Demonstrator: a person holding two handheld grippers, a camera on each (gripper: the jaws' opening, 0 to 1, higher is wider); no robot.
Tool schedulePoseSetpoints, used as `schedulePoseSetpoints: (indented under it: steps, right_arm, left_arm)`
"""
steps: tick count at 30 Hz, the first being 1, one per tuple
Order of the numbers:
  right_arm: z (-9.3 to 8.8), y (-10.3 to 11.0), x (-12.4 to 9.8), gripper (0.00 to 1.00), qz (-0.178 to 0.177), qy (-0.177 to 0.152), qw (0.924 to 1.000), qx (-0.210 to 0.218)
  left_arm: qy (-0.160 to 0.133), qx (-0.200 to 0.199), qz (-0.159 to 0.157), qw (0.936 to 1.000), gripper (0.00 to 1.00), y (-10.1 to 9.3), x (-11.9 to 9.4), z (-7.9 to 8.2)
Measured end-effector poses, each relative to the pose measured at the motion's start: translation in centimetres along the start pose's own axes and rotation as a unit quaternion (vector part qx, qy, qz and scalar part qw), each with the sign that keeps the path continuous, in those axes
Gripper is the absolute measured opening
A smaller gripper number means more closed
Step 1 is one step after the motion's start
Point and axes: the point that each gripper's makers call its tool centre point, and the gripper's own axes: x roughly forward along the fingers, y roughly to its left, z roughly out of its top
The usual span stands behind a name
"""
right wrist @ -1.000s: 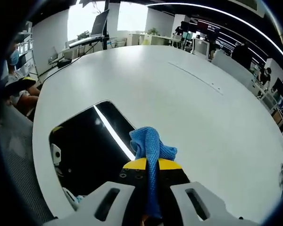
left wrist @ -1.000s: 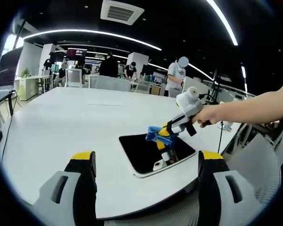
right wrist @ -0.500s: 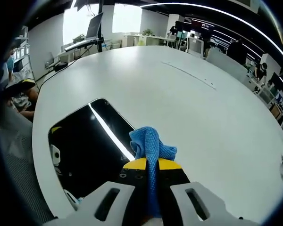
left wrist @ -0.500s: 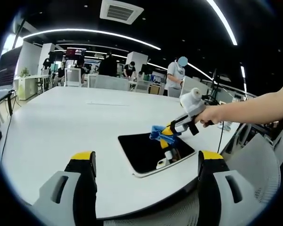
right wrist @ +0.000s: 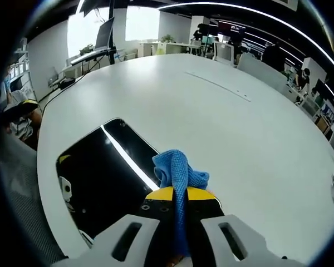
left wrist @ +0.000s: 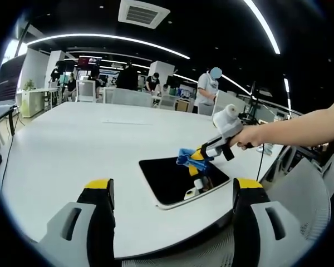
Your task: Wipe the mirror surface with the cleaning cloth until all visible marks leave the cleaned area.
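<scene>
A dark rectangular mirror (left wrist: 175, 179) with rounded corners lies flat near the table's front edge; in the right gripper view the mirror (right wrist: 103, 167) reflects a ceiling light strip. My right gripper (right wrist: 179, 194) is shut on a blue cleaning cloth (right wrist: 177, 171), held just above the mirror's far right corner. In the left gripper view the right gripper (left wrist: 199, 156), held by a person's hand, hovers with the cloth (left wrist: 186, 157) over the mirror's far edge. My left gripper (left wrist: 171, 192) stands open, low at the near table edge, with nothing between its fingers.
The white round table (left wrist: 78, 144) stretches wide behind and left of the mirror. Grey mesh chairs (left wrist: 300, 194) stand at the right. People and desks fill the far background (left wrist: 128, 78). A seated person (right wrist: 16, 111) is at the left.
The right gripper with the cloth has lifted and drifted slightly up and away from the mirror over the last second. The left gripper has stayed still.
</scene>
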Motion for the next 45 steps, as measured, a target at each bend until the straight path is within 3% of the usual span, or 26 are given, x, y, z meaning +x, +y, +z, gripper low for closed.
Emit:
schedulePoseSetpoints:
  steps: [45]
  right_arm:
    - [-3.2, 6.7, -4.4, 0.0, 0.032, -0.023, 0.9992, -0.004]
  left_arm:
    - [0.002, 0.001, 0.006, 1.0, 0.86, 0.1, -0.2, -0.1]
